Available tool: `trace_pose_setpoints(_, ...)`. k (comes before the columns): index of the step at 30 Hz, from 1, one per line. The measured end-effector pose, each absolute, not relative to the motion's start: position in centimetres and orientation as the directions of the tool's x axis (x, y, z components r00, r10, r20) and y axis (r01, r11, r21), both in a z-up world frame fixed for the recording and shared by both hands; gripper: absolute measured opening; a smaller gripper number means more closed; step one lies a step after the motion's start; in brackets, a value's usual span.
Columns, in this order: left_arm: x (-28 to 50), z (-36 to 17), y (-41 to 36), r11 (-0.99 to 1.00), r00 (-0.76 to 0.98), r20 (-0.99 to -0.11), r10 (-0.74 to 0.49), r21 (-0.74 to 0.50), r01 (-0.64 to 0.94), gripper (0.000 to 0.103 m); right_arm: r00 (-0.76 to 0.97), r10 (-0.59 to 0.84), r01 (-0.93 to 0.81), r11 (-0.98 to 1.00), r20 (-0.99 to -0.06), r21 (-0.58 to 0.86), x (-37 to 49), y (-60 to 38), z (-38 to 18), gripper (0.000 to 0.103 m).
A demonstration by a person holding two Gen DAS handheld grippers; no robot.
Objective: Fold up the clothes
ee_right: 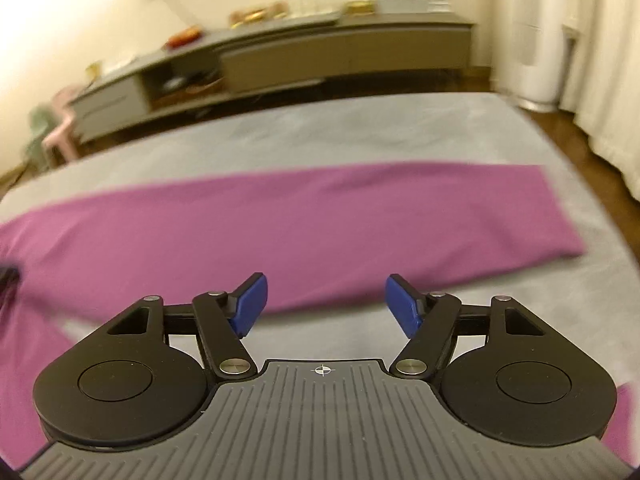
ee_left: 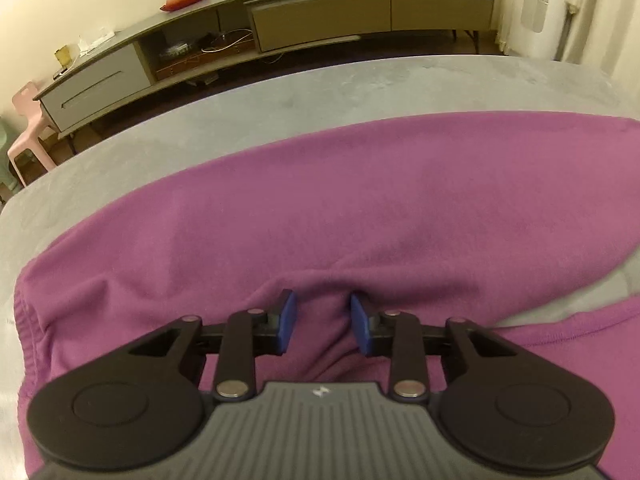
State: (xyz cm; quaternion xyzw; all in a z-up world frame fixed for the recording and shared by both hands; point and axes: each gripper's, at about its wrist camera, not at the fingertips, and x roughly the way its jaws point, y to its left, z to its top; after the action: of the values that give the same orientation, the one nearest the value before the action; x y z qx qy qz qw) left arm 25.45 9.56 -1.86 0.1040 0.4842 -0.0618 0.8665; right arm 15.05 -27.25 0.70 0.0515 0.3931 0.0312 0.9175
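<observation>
The purple garment (ee_left: 360,208) lies spread across the grey surface (ee_left: 200,128), and everything is placed from it. Over its near-left part, the left hand-held gripper (ee_left: 323,322) pinches a raised fold between narrowly parted blue pads. Off its near edge to the right, the right hand-held gripper (ee_right: 325,306) hangs wide open, empty.
</observation>
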Motion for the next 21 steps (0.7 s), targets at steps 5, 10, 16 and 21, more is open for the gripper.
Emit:
trace_pose_setpoints(5,27.3,-1.8,8.7,0.974,0.537,-0.843,0.028,0.143,0.174,0.033,0.628,0.283,-0.377,0.926,-0.725,0.035,11.1,-13.4,-0.5,0.065)
trace_pose_setpoints(10,27.5,-1.4,10.4,0.991,0.554,-0.831,0.048,0.108,0.077,0.045,0.634,0.281,-0.468,0.881,-0.720,-0.069,6.7,-8.0,-3.3,0.066)
trace_pose_setpoints(16,23.3,2.6,16.4,0.999,0.621,-0.782,0.047,0.042,-0.022,0.042,0.732,0.167,-0.207,0.978,-0.661,0.019,3.7,-16.6,-0.5,0.071)
trace_pose_setpoints(21,18.2,1.1,22.7,0.994,0.568,-0.816,0.107,0.088,-0.061,0.040,0.708,-0.073,0.227,0.966,-0.702,0.128,0.4,-30.1,-0.3,0.074)
